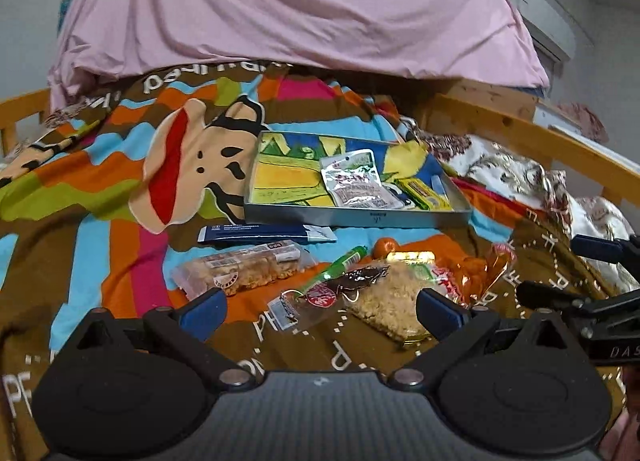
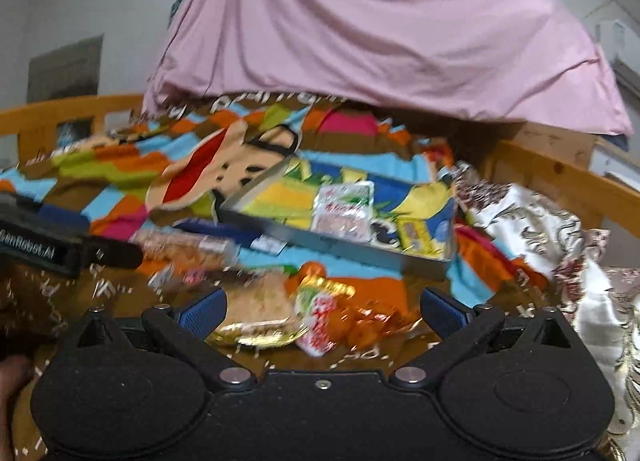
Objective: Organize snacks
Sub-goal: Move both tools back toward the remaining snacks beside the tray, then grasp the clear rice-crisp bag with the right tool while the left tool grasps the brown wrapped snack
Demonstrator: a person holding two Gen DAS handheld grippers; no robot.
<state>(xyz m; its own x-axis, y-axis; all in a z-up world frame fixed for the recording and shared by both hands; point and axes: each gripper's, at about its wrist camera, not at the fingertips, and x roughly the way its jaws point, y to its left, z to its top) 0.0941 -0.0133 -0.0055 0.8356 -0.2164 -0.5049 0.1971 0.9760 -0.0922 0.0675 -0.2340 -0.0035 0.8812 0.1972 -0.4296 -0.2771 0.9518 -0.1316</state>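
A metal tray [image 1: 352, 217] [image 2: 352, 251] lies on a colourful bedspread and holds a silver snack pouch [image 1: 354, 179] [image 2: 346, 209] and a yellow-green packet [image 1: 420, 191] [image 2: 418, 239]. In front of it lie a dark blue bar [image 1: 264, 233], a clear pack of puffed rice cakes [image 1: 244, 267] [image 2: 184, 249], a green tube [image 1: 340, 263], a rice cracker slab [image 1: 390, 307] [image 2: 256, 305], a small orange [image 1: 386, 247] and an orange-wrapped pack [image 1: 480, 273] [image 2: 368, 325]. My left gripper [image 1: 320, 311] is open over the snacks. My right gripper [image 2: 322, 311] is open just above the cracker and the orange pack.
A pink sheet [image 1: 304, 5] hangs over the far end of the bed. A wooden bed rail [image 1: 532, 141] runs along the right, with a floral white cloth [image 1: 520, 177] beside the tray. The right wrist view is motion blurred.
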